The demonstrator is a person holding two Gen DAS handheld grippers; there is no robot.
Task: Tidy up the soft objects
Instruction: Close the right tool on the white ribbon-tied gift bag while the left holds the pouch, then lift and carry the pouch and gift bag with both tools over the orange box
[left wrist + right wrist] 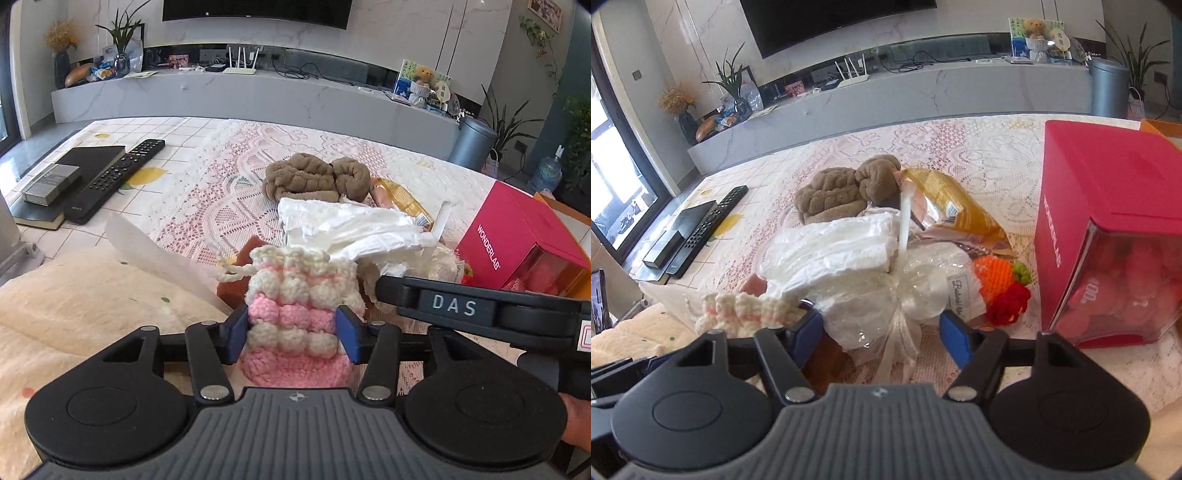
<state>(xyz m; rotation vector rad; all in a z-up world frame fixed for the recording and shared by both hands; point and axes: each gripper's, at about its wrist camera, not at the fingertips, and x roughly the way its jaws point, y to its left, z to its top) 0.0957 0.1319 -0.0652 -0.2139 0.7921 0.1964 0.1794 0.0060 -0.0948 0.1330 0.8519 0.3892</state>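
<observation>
My left gripper [292, 334] is shut on a pink and cream crocheted pouch [295, 310], its blue pads pressing both sides; the pouch top also shows in the right wrist view [746, 308]. My right gripper [881, 334] is open, its pads on either side of a clear wrapped bundle tied with a white ribbon [886, 295]. Behind lie a white crumpled cloth [831, 251], brown fuzzy socks [846, 188], a yellow snack bag [956, 210] and an orange and red crochet toy [1001, 284].
A pink Wonderlab box [1108, 206] stands at the right. A remote [114, 177], a black book [92, 158] and a small silver box [51, 182] lie at the left. A cream blanket [74, 295] lies at the near left. The right tool's body [480, 306] crosses close beside the pouch.
</observation>
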